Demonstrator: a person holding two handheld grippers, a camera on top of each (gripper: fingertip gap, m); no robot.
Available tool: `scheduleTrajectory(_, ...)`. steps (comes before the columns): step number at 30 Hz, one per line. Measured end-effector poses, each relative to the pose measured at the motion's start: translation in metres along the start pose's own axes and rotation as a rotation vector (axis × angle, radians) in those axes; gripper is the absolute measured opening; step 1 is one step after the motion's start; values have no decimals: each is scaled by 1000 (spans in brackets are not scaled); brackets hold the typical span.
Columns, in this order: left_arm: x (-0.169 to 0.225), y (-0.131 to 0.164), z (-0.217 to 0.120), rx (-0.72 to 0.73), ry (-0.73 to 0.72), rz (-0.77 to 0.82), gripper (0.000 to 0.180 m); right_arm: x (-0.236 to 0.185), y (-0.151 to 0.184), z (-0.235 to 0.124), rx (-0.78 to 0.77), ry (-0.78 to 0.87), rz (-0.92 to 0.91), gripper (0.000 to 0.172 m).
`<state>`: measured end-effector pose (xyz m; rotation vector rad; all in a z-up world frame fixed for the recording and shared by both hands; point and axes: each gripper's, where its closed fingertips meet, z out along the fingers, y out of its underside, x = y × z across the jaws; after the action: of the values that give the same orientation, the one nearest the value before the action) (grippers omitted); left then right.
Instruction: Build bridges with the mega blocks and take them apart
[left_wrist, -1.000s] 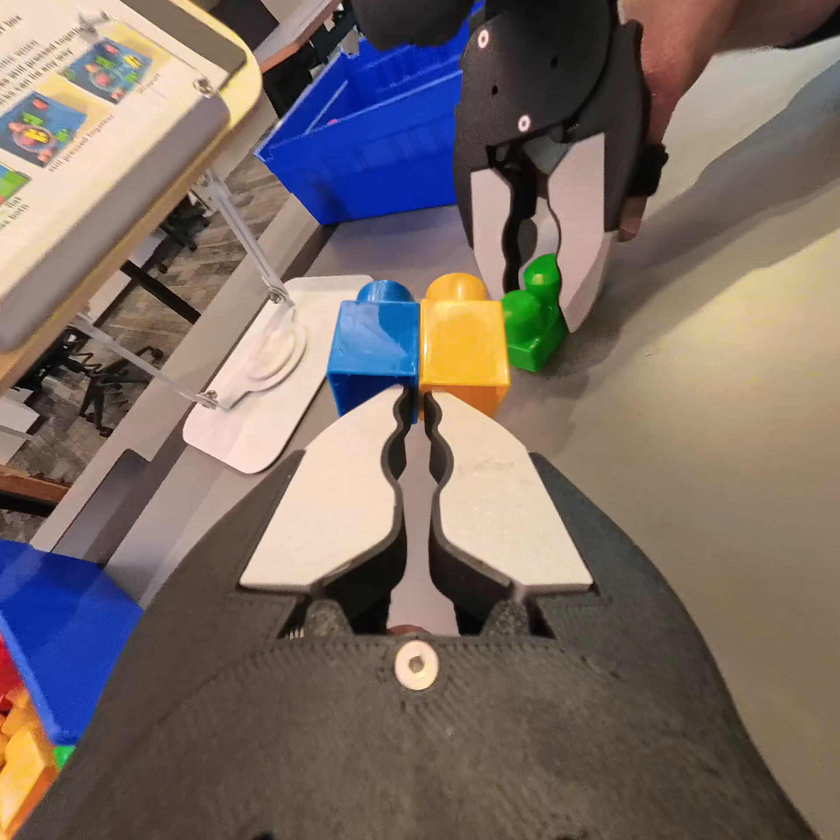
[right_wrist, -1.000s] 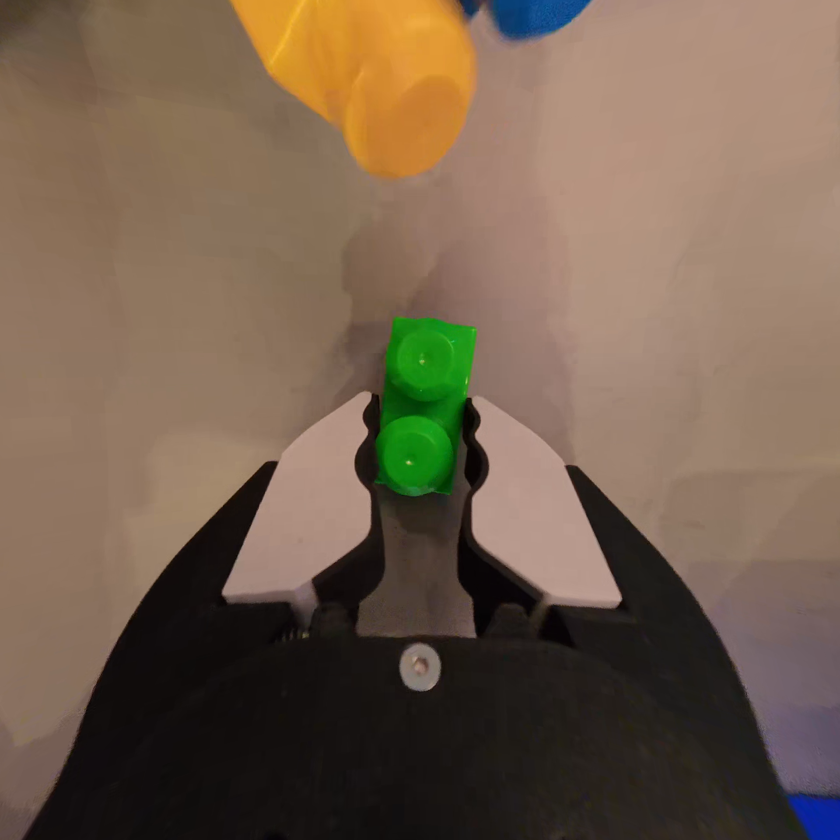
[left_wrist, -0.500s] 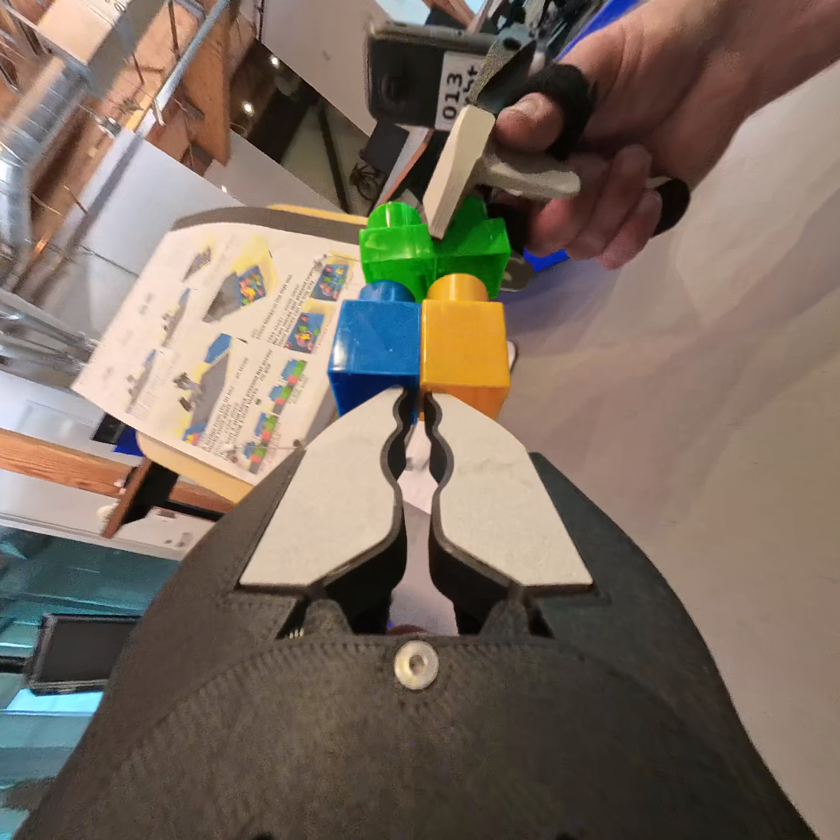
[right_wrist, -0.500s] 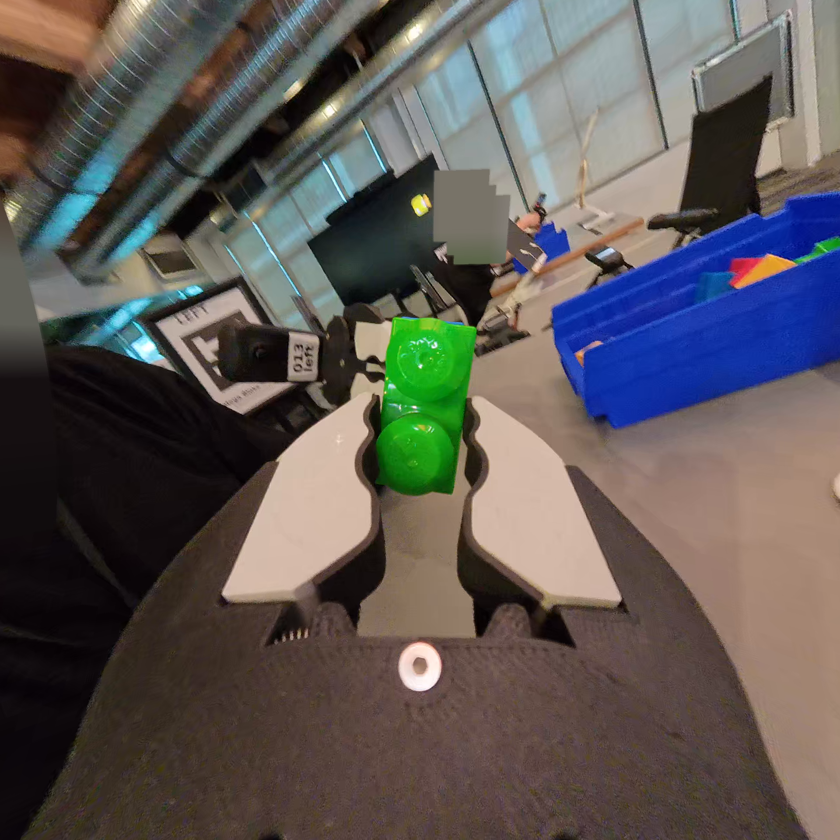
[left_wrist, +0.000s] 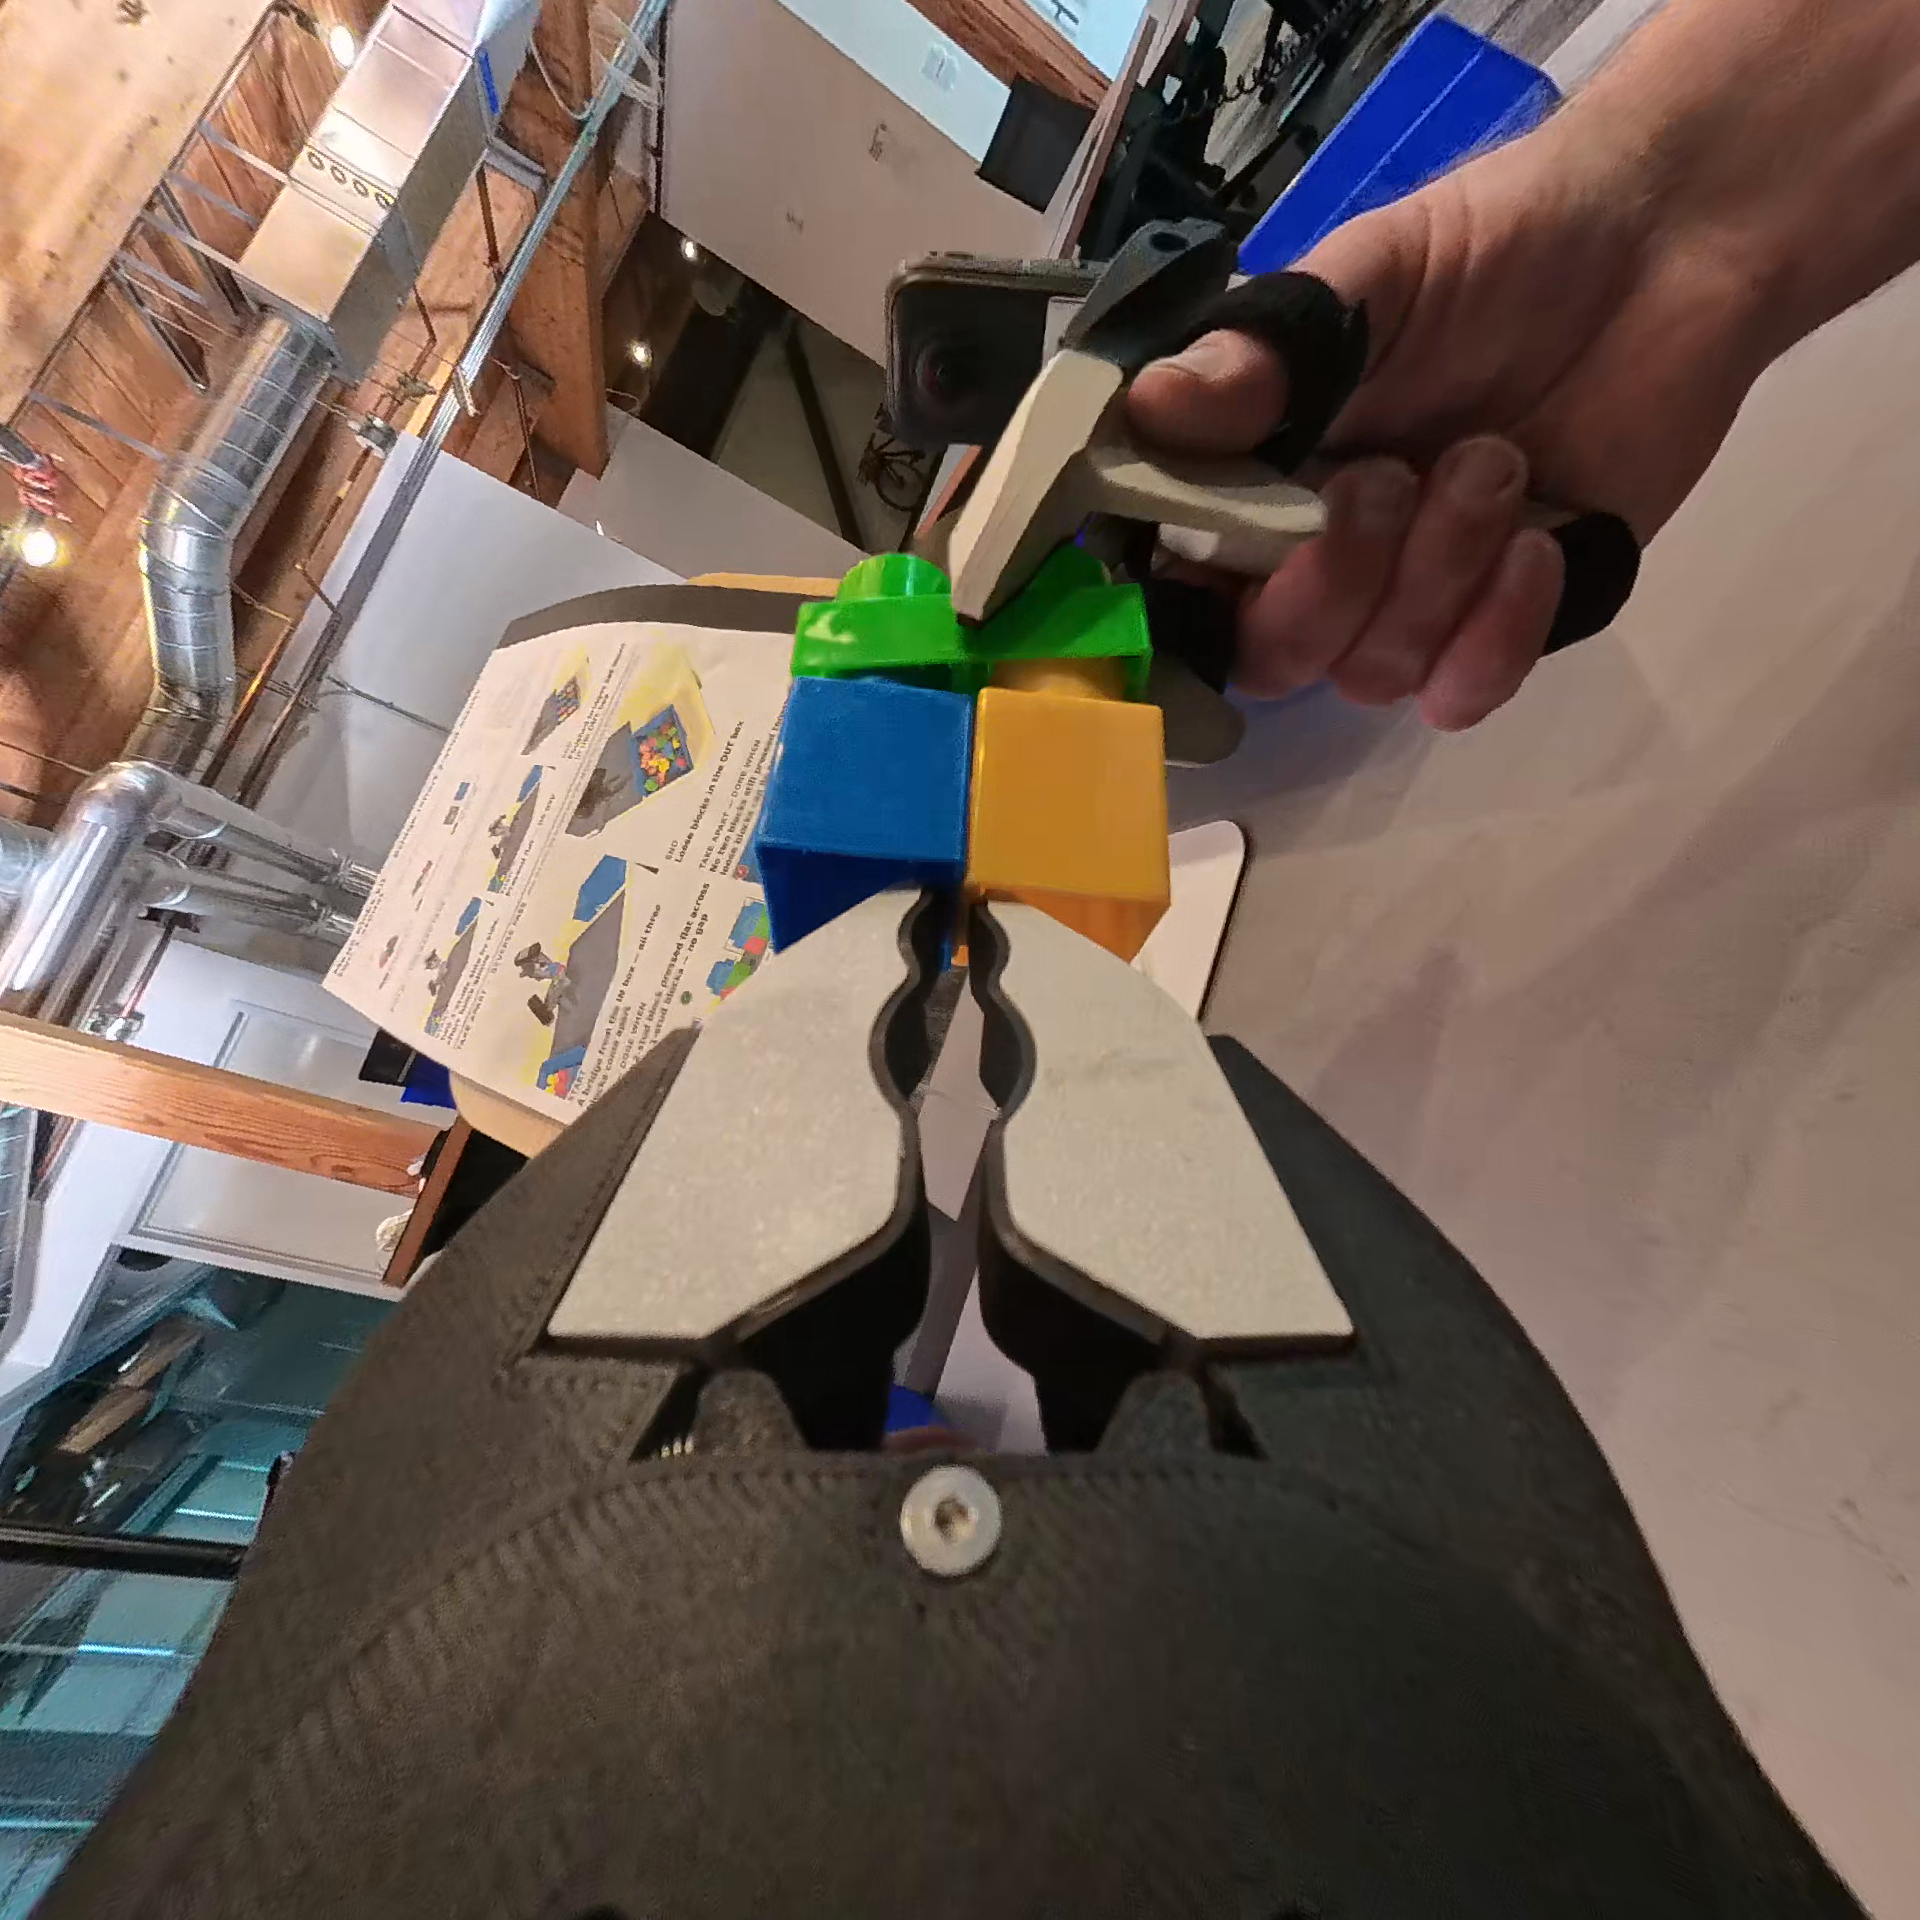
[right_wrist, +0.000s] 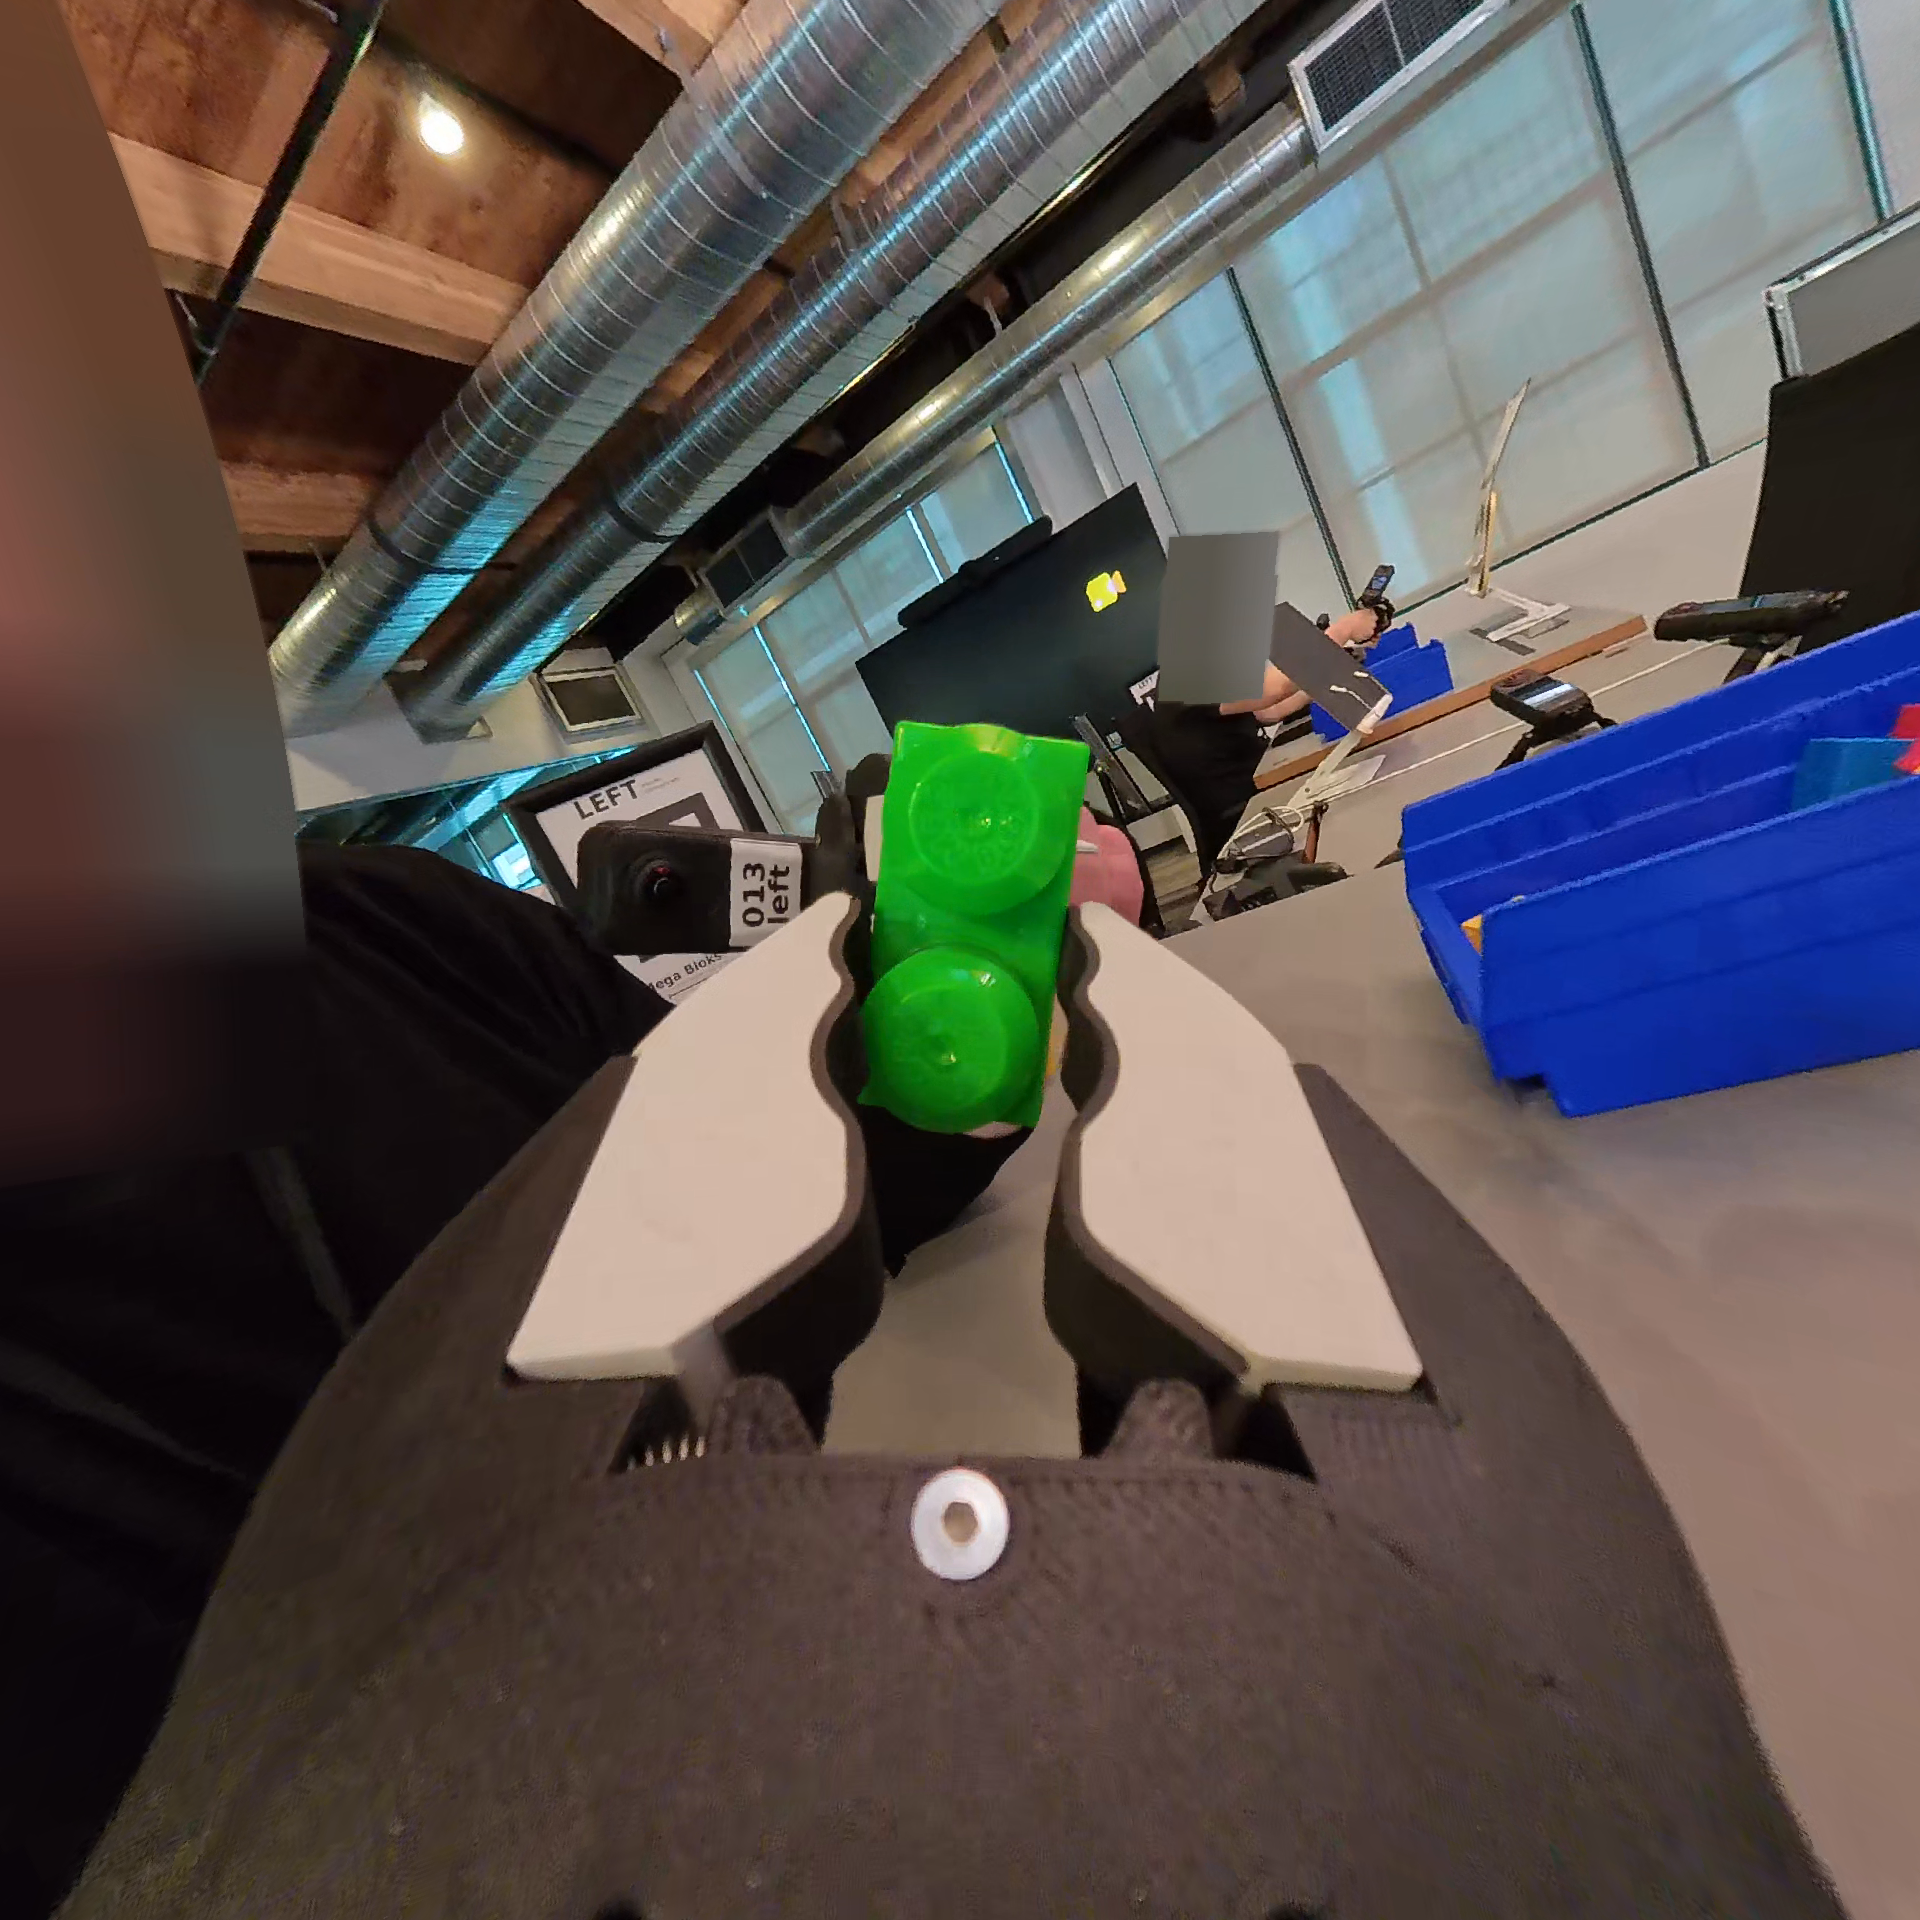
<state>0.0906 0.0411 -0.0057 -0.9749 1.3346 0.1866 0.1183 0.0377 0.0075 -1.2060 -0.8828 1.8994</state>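
My left gripper (left_wrist: 961, 914) is shut on the adjoining walls of a blue block (left_wrist: 868, 774) and a yellow block (left_wrist: 1070, 795), holding the pair side by side in the air, studs pointing away from me. My right gripper (right_wrist: 961, 935) is shut on a green two-stud block (right_wrist: 971, 914). In the left wrist view that green block (left_wrist: 883, 634) lies across the tops of the blue and yellow blocks. It covers the blue stud, and part of the yellow stud shows under its right end. One right finger (left_wrist: 1023, 509) and the hand that holds it show above.
A grey table (left_wrist: 1558, 1039) lies to the right and below. A printed instruction sheet on a stand (left_wrist: 582, 831) is behind the blocks. A blue bin (right_wrist: 1704, 894) with loose blocks sits on the table at right. A person (right_wrist: 1216, 748) is at a far table. The grippers are tip to tip, or close to it.
Both grippers lifted their blocks off the table. The green block came over the blue and yellow pair and now sits lower on their studs than half a second ago.
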Motion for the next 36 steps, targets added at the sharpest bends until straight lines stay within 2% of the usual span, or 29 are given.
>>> scheduleTrajectory(1, -1, 0, 0, 4, -5, 2, 3, -1, 0, 1, 1, -2, -10, 35)
scheduleTrajectory(10, 0, -1, 2, -4, 2, -20, 3, -2, 2, 5, -25, 56, -116, 36)
scheduleTrajectory(18, -3, 2, 3, -30, -11, 9, 3, 3, 5, 6, -91, 85, -116, 36)
scheduleTrajectory(36, 20, 16, 8, -30, 106, -9, 3, 17, 30, -3, -306, 113, -86, 36)
